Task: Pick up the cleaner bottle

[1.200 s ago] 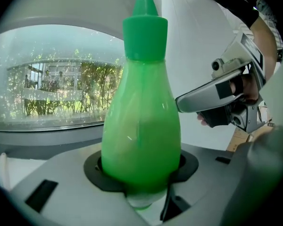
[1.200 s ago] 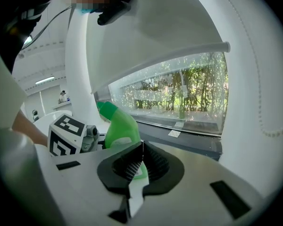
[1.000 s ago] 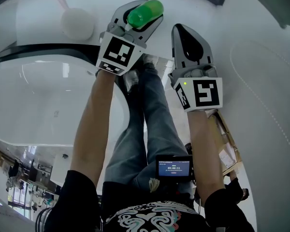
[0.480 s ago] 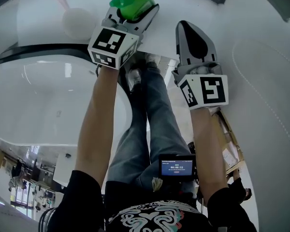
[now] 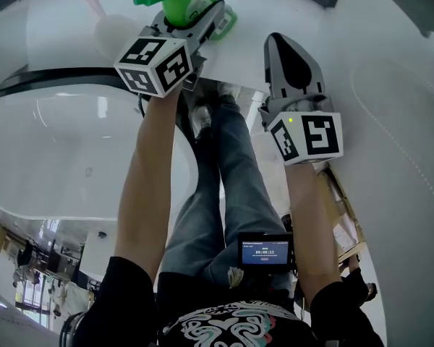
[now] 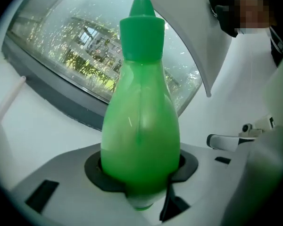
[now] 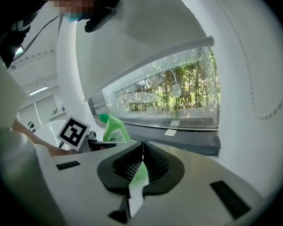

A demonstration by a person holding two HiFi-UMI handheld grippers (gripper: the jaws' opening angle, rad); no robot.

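Since the task turns on who has the bottle, begin nearest the person: the right tool [image 5: 276,42] hangs over the white surface [image 5: 50,20] with its jaws pressed together on nothing. It sits apart from the work, to the right. Just beyond and to its left, the left tool [image 5: 192,16] has its jaws spread wide and clamped on the belly of the green cleaner bottle [image 6: 140,126]. From that tool's own view the bottle's long axis runs upright across the jaws, with the capped nozzle on top and the base poking out below the pads. No view shows whether that base rests on the surface or hangs clear of it. I judge that any lift belongs to the left hand. Farther off, a window [image 6: 80,46] looks onto greenery. Count: one cleaner bottle, two tools.
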